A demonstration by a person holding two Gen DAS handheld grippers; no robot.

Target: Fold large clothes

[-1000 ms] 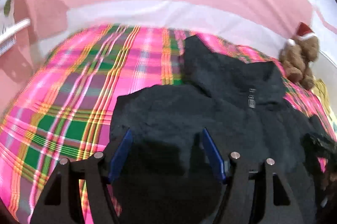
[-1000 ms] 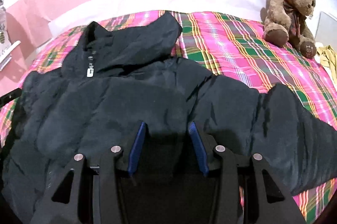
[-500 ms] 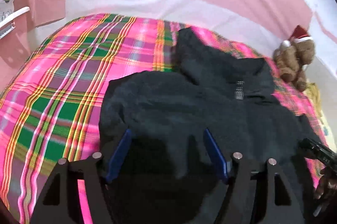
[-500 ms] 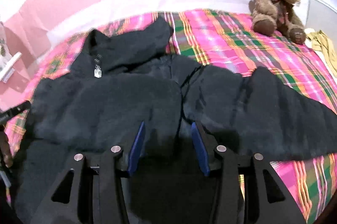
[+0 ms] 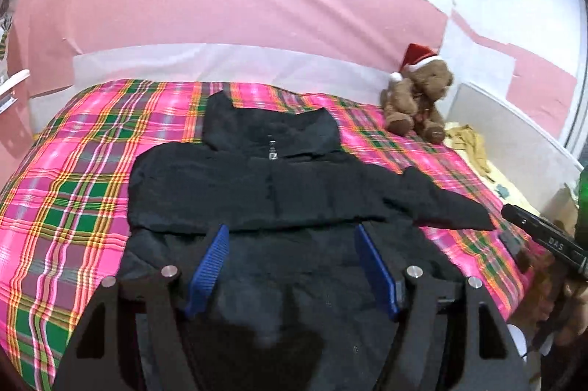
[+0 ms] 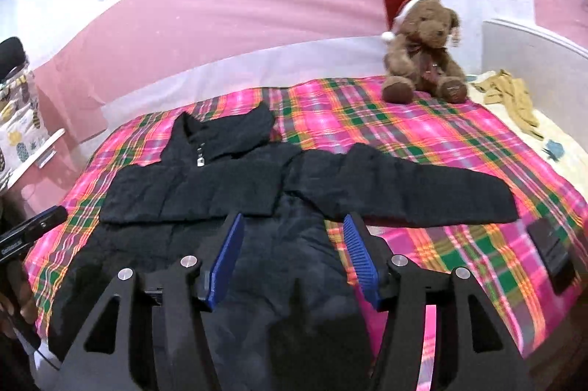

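Left wrist view: the left gripper [image 5: 292,260] is seen at the bottom centre with its jaws wide and nothing clamped between them; the black jacket [image 5: 257,185] lies flat across the middle of the frame on the plaid bed [image 5: 73,189]. One sleeve is already folded across the chest, so the fold is judged partly done; the other sleeve [image 5: 441,203] is stretched toward the right edge. At the far right the right gripper [image 5: 544,236] is glimpsed in a hand. A teddy bear [image 5: 415,100] is seated at the upper right, well apart from the jacket. Right wrist view: the right gripper [image 6: 292,257] has just been opening, and nothing is pinched between its jaws; the jacket [image 6: 191,185] is seen left of centre, the spread sleeve [image 6: 422,196] running right. That sleeve is judged the next thing to be gripped and carried across the chest. A dark flat object [image 6: 551,251] lies just beyond the cuff, lower right, and may be brushed. The bear [image 6: 422,53] is out of the way.
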